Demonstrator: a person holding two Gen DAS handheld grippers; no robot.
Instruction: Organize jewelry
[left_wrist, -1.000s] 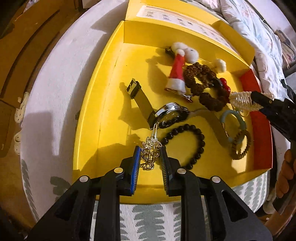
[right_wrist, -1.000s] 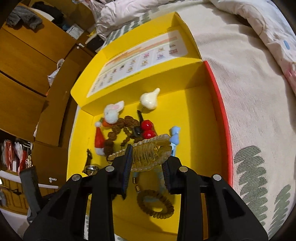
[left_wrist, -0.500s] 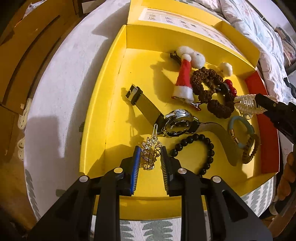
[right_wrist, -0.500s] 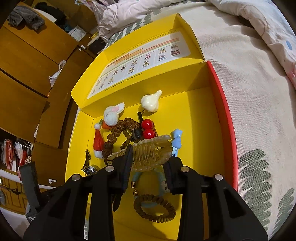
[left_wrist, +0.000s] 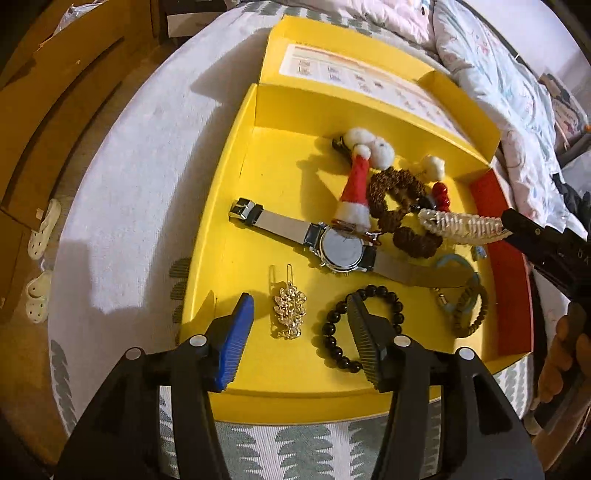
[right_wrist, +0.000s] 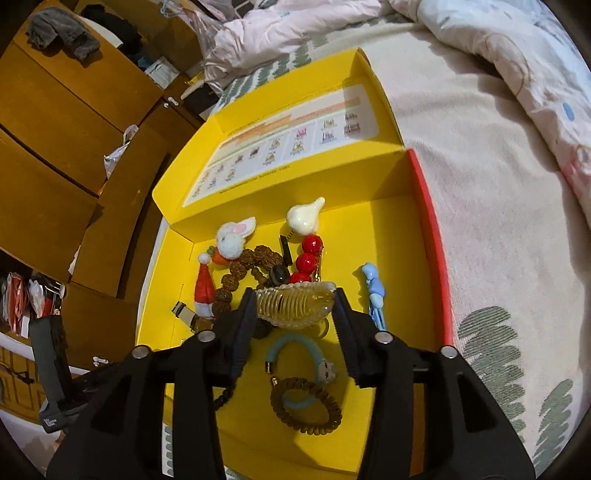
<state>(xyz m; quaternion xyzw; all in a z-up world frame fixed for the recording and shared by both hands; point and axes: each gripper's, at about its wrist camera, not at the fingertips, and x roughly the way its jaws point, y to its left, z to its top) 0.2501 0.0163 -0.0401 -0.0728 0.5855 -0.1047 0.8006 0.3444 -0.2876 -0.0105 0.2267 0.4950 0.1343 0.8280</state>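
Observation:
An open yellow box (left_wrist: 221, 206) lies on the bed and holds the jewelry. My left gripper (left_wrist: 300, 299) hovers over its near left part, its jaws opening. A gold rhinestone hair clip (left_wrist: 288, 314) lies loose on the box floor between them, touching neither finger. A silver watch (left_wrist: 340, 249) and a black bead bracelet (left_wrist: 332, 347) lie beside it. My right gripper (right_wrist: 295, 295) has its jaws opening too. A clear amber claw clip (right_wrist: 295, 310) still spans the gap and touches both tips. In the left wrist view the claw clip (left_wrist: 461, 225) hangs above the box.
A Santa hat clip (left_wrist: 354, 195), a brown bead bracelet (left_wrist: 391, 192), red beads (right_wrist: 306, 254), a bunny clip (right_wrist: 234, 236), a blue clip (right_wrist: 373, 288) and a coil hair tie (right_wrist: 306, 410) fill the box. Bedding (right_wrist: 498, 74) lies behind. Wooden cabinets (right_wrist: 55, 110) stand left.
My left gripper has opened and let go of the gold hair clip, which now rests on the box floor, and has lifted slightly. The right jaws have widened around the claw clip.

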